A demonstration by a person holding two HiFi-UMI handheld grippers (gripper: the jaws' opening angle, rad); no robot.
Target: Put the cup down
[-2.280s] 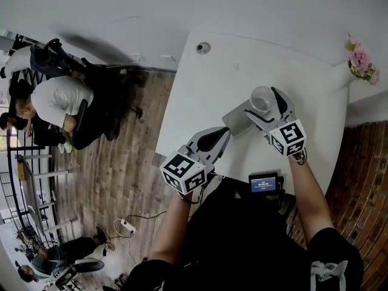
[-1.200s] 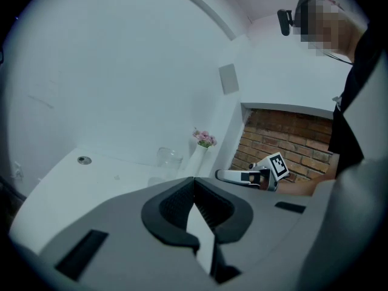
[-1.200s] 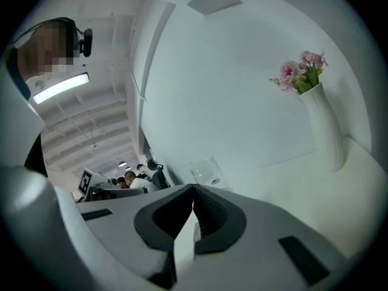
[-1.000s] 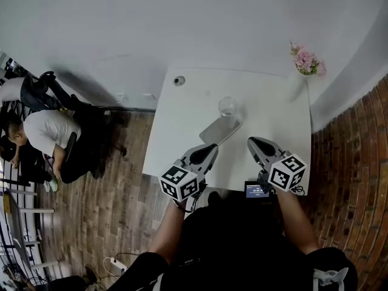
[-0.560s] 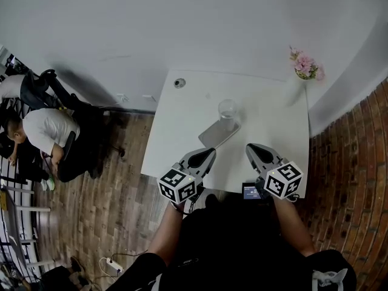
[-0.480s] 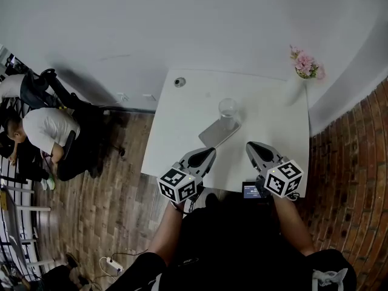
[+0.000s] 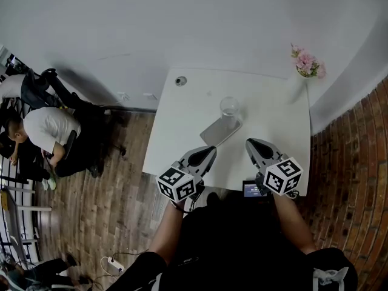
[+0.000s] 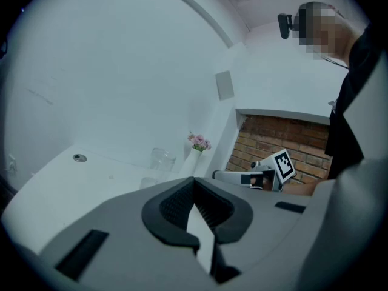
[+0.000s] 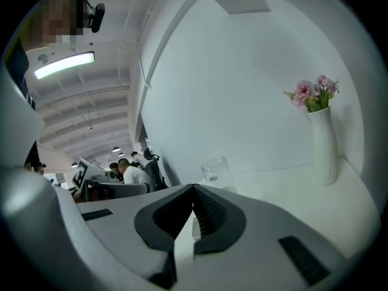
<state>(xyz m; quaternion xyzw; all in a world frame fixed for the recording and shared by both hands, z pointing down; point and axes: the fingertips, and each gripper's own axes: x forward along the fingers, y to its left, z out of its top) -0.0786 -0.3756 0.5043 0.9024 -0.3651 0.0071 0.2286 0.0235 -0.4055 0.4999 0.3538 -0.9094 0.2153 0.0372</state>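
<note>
A clear glass cup (image 7: 229,107) stands upright on the far end of a flat grey pad (image 7: 217,133) near the middle of the white table (image 7: 182,126). Nothing holds it. The cup (image 8: 162,159) shows ahead in the left gripper view, and the cup (image 9: 215,170) stands just beyond the jaws in the right gripper view. My left gripper (image 7: 209,151) hovers over the table's near edge, shut and empty. To its right, my right gripper (image 7: 251,143) is also shut and empty, a good way short of the cup.
A white vase of pink flowers (image 7: 305,62) stands at the table's far right corner. A small device with a lit screen (image 7: 253,189) sits at the near edge. A round grommet (image 7: 180,81) marks the far left. People (image 7: 42,132) sit on the left.
The right gripper, earlier shut on the cup over the pad, has let it go and drawn back to the near edge. In the last second almost nothing moved.
</note>
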